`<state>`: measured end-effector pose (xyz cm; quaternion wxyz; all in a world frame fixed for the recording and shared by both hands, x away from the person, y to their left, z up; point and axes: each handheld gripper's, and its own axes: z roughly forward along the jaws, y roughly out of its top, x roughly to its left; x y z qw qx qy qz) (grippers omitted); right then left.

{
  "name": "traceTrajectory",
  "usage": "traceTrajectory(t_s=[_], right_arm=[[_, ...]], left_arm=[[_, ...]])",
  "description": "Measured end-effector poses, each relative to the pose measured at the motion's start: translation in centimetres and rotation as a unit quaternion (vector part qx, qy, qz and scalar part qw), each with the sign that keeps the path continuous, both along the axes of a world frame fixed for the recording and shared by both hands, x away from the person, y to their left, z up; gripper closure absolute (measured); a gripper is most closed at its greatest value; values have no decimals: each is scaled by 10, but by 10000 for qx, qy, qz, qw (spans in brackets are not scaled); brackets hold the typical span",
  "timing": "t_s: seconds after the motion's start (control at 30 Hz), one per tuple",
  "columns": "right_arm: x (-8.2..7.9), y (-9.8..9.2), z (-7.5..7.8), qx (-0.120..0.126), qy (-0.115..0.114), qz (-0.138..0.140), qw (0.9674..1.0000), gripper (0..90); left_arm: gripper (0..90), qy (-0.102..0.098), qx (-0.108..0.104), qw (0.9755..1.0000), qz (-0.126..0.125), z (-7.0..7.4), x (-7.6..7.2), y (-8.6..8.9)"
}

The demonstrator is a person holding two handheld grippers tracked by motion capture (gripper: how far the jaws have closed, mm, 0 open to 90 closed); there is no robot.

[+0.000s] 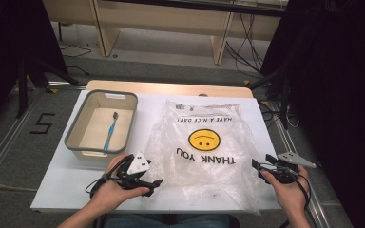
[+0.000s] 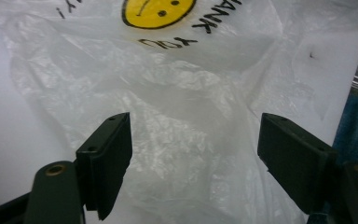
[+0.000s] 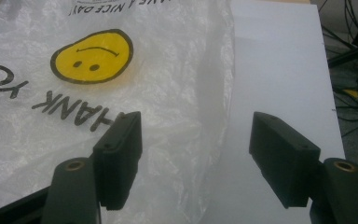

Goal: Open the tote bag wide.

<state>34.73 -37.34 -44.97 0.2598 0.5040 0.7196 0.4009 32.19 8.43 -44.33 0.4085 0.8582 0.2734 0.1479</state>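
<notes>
The high view takes in the bag (image 1: 204,152) lying flat across the surface's (image 1: 66,185) near right half, and the bin (image 1: 78,126) with a toothbrush (image 1: 110,130) at the far left corner. The left gripper (image 1: 142,183) and right gripper (image 1: 266,164) flank the bag's near end. Each gripper view shows its jaws released, grasping nothing: the left over crinkled plastic, the right straddling the bag's right edge.

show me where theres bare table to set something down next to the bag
Bare white table runs right of the plastic bag. A smaller patch lies at the near left below the grey bin, by the left hand-held gripper. The middle is covered by the bag.
</notes>
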Motion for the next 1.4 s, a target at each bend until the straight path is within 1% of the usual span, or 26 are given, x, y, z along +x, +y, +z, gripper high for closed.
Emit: traceTrajectory(t_s=[0.07, 0.17, 0.2, 0.23, 0.3, 0.33, 0.47, 0.5, 0.53, 0.57, 0.6, 0.63, 0.67, 0.73, 0.8, 0.83, 0.87, 0.93, 0.97, 1.0, 1.03, 1.07, 1.1, 1.13, 1.3, 1.4], right_arm=[[0, 0, 0, -4, 22, -5, 10000, 355], [1, 0, -1, -11, 85, -1, 10000, 356], [2, 0, -2, -13, 115, 0, 9999, 357], [4, 1, -4, -24, 211, -5, 9998, 358], [5, 1, -4, 0, 262, -27, 9997, 368], [6, 1, -4, -1, 282, -31, 9996, 370], [8, 1, -5, -24, 332, -56, 9994, 383], [10, 1, -6, -18, 423, -73, 9991, 397], [10, 1, -6, -18, 423, -73, 9991, 397], [13, 1, -8, -51, 539, -85, 9985, 418], [13, 1, -8, -51, 539, -85, 9985, 418], [15, 2, -10, -81, 590, -77, 9982, 433], [18, 2, -13, -122, 757, -86, 9970, 461], [20, 2, -15, -152, 912, -84, 9957, 496], [22, 3, -18, -187, 1040, -63, 9944, 551], [23, 3, -19, -198, 1094, -54, 9938, 584], [23, 3, -19, -191, 1139, -38, 9933, 627], [24, 2, -20, -192, 1231, -34, 9922, 704], [24, 1, -20, -175, 1249, -29, 9920, 743], [24, 1, -20, -114, 1293, -17, 9915, 780], [24, 1, -20, -114, 1293, -17, 9915, 780], [24, 0, -21, -57, 1367, 20, 9906, 853], [24, 0, -21, -57, 1367, 20, 9906, 853], [24, 0, -20, -24, 1349, 18, 9909, 900], [23, 2, -18, -37, 1351, 43, 9908, 900], [20, 2, -15, -18, 1349, 62, 9908, 900]], left_arm=[[257, 42, 77, 9999, -67, -4, -1, -4], [258, 145, 186, 9997, -96, -10, -1, -10], [259, 222, 243, 9994, -125, -13, -1, -12], [276, 310, 326, 9989, -150, -16, -1, -14], [306, 501, 359, 9980, -155, -22, -1, -19], [308, 541, 374, 9977, -181, -24, 0, -21], [330, 597, 462, 9969, -199, -28, 2, -28], [355, 611, 508, 9967, -187, -29, 3, -29], [355, 605, 541, 9966, -171, -31, 4, -29], [397, 608, 593, 9963, -157, -32, 4, -30], [397, 621, 616, 9961, -132, -33, 5, -30], [432, 631, 654, 9958, -105, -33, 5, -30], [505, 643, 685, 9955, -76, -33, 6, -30], [564, 687, 719, 9950, -48, -34, 8, -30], [613, 693, 825, 9942, -34, -36, 9, -30], [640, 704, 916, 9933, -24, -38, 11, -29], [654, 704, 916, 9933, -24, -38, 11, -29], [699, 821, 836, 9931, -64, -38, 13, -29], [724, 836, 829, 9930, -78, -38, 13, -29], [748, 842, 834, 9929, -105, -38, 14, -29], [775, 842, 834, 9929, -105, -38, 14, -29], [813, 842, 874, 9925, -129, -37, 15, -29], [813, 845, 897, 9923, -112, -37, 16, -29], [864, 847, 897, 9923, -88, -37, 17, -28], [888, 840, 1022, 9912, 103, -35, 29, -25], [891, 823, 1030, 9909, 253, -33, 35, -24]])
